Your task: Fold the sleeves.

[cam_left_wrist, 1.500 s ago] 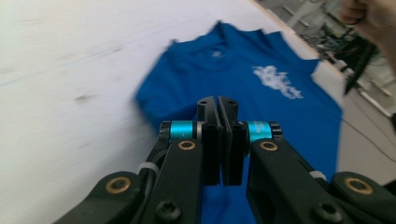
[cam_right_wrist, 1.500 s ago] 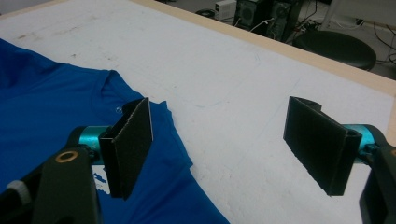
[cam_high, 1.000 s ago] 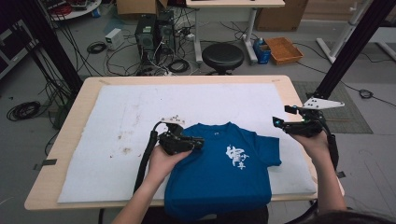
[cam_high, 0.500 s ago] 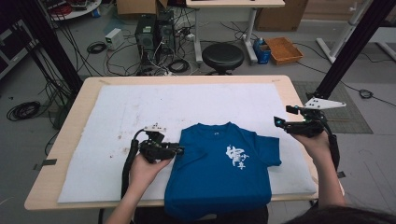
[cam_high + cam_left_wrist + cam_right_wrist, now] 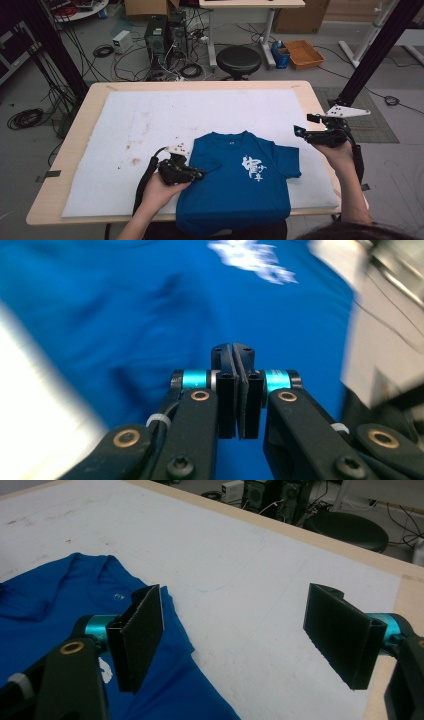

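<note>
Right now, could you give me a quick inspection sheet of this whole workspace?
Surface: wooden table under a white mat, faintly stained.
Job's things: blue T-shirt, white print up, hem over the near edge.
Clutter: nothing seen on the mat.
Grippers: left gripper shut, at the shirt's sleeve; right gripper open, above the mat's edge.
Cables: one trails from each gripper; more lie on the floor.
Surroundings: black stool, computer tower, orange tray.

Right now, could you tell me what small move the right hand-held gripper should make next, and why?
Probably lower the right hand-held gripper toward the T-shirt's near sleeve. Its jaws stand wide open above the white mat beside that sleeve, holding nothing, while the left hand-held gripper is shut at the opposite sleeve.
</note>
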Demonstrator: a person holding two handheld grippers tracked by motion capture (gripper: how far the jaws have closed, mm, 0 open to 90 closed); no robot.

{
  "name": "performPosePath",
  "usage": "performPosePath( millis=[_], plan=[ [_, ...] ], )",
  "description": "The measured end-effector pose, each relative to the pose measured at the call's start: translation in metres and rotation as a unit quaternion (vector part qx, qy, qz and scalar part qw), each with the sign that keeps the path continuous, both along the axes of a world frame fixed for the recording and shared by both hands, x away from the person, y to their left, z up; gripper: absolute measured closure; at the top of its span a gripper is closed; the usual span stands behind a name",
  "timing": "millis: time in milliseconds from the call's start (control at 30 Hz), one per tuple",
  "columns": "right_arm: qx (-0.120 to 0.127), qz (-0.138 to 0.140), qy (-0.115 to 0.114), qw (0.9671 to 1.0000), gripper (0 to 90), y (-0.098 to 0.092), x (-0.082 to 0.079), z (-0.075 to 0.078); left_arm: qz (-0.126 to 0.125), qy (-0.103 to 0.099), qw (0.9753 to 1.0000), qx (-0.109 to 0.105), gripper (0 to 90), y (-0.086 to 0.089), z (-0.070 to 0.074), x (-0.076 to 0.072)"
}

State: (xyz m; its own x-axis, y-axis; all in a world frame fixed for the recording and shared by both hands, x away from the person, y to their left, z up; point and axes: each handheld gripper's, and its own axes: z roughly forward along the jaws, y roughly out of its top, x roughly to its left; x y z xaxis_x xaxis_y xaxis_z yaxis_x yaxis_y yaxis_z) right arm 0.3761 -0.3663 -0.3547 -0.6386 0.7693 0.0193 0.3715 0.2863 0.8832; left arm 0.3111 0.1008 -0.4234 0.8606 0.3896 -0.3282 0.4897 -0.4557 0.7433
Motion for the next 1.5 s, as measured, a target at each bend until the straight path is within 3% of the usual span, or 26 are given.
performPosePath(
  millis=[67,100,167,267,300,333,367,467,500,600,633,700,733,800,833,867,1000,1067,1167,1267,1300,1333,1400,1433,1467,1500],
  plan=[
    [0.000,-0.002,0.002,1.0000,24.2,-0.001,0.000,0.000,-0.039,-0.004,0.9992,-0.007,87.9,-0.004,0.001,-0.002],
    [0.000,-0.002,0.002,1.0000,24.2,-0.002,0.000,0.000,-0.038,-0.015,0.9992,-0.003,87.5,-0.005,0.001,-0.003],
    [0.001,-0.003,0.002,1.0000,24.2,-0.003,0.000,-0.001,0.013,-0.040,0.9989,0.020,74.8,-0.005,0.002,-0.004],
    [0.001,-0.004,0.004,1.0000,24.3,-0.004,-0.001,-0.001,0.092,-0.058,0.9930,0.047,54.5,-0.002,0.005,-0.003],
    [0.001,-0.005,0.005,1.0000,24.3,-0.004,-0.001,-0.001,0.108,-0.062,0.9909,0.051,53.6,0.000,0.005,-0.003],
    [0.001,-0.005,0.005,1.0000,24.3,-0.004,-0.001,-0.001,0.108,-0.062,0.9909,0.051,52.3,0.000,0.005,-0.003],
    [0.002,-0.005,0.004,1.0000,24.3,-0.005,-0.001,-0.002,0.130,-0.063,0.9878,0.058,51.8,0.002,0.004,-0.002],
    [0.001,-0.006,0.005,1.0000,24.2,-0.006,0.000,-0.003,0.142,-0.049,0.9863,0.068,53.1,0.002,0.000,0.001],
    [0.002,-0.006,0.005,1.0000,24.3,-0.006,0.000,-0.003,0.147,-0.034,0.9850,0.084,55.2,0.001,-0.005,0.002],
    [0.001,-0.006,0.005,1.0000,24.2,-0.006,0.000,-0.003,0.133,-0.033,0.9862,0.092,77.8,0.000,-0.007,0.001],
    [0.001,-0.006,0.005,1.0000,24.3,-0.006,0.000,-0.003,0.118,-0.038,0.9883,0.090,83.3,-0.001,-0.005,-0.001],
    [0.001,-0.006,0.004,1.0000,24.3,-0.006,0.000,-0.003,0.107,-0.039,0.9899,0.084,85.8,-0.001,-0.004,-0.001],
    [0.003,-0.007,0.006,1.0000,24.2,-0.006,0.000,-0.003,0.085,-0.040,0.9929,0.072,86.1,0.000,-0.002,-0.002],
    [0.002,-0.007,0.005,1.0000,24.3,-0.006,-0.001,-0.003,0.059,-0.039,0.9960,0.055,86.4,0.000,0.000,-0.003],
    [0.002,-0.007,0.006,1.0000,24.3,-0.006,-0.001,-0.003,0.059,-0.039,0.9960,0.055,86.4,0.000,0.000,-0.003],
    [0.002,-0.007,0.005,1.0000,24.3,-0.007,0.000,-0.003,0.017,-0.035,0.9985,0.039,86.4,-0.002,0.001,-0.003],
    [0.004,-0.007,0.005,1.0000,24.3,-0.007,0.000,-0.003,-0.056,-0.035,0.9973,0.031,79.9,-0.007,0.000,-0.007],
    [0.002,-0.007,0.005,1.0000,24.3,-0.008,0.000,-0.003,-0.075,-0.038,0.9960,0.030,68.4,-0.009,-0.001,-0.008],
    [0.004,-0.009,0.006,0.9999,24.3,-0.009,0.000,-0.004,-0.073,-0.054,0.9957,0.018,58.7,-0.007,0.001,-0.007],
    [0.005,-0.009,0.006,0.9999,24.3,-0.010,0.001,-0.004,-0.030,-0.075,0.9967,0.001,57.2,-0.001,0.006,-0.002],
    [0.004,-0.009,0.006,0.9999,24.3,-0.009,0.001,-0.005,-0.030,-0.075,0.9967,0.001,57.2,-0.001,0.006,-0.002],
    [0.004,-0.009,0.007,0.9999,24.3,-0.009,0.001,-0.005,0.032,-0.085,0.9958,0.008,57.2,0.003,0.007,0.007],
    [0.002,-0.010,0.009,0.9999,24.3,-0.007,0.001,-0.006,0.095,-0.081,0.9920,0.019,57.7,0.005,0.004,0.020],
    [0.001,-0.009,0.010,0.9999,24.3,-0.006,0.001,-0.006,0.128,-0.077,0.9883,0.031,57.7,0.005,0.002,0.028],
    [-0.002,-0.008,0.010,0.9999,24.3,-0.005,0.002,-0.007,0.128,-0.077,0.9883,0.031,57.7,0.005,0.002,0.028],
    [-0.002,-0.007,0.011,0.9999,24.3,-0.004,0.002,-0.007,0.166,-0.063,0.9826,0.054,57.6,0.004,-0.004,0.043]
  ],
)
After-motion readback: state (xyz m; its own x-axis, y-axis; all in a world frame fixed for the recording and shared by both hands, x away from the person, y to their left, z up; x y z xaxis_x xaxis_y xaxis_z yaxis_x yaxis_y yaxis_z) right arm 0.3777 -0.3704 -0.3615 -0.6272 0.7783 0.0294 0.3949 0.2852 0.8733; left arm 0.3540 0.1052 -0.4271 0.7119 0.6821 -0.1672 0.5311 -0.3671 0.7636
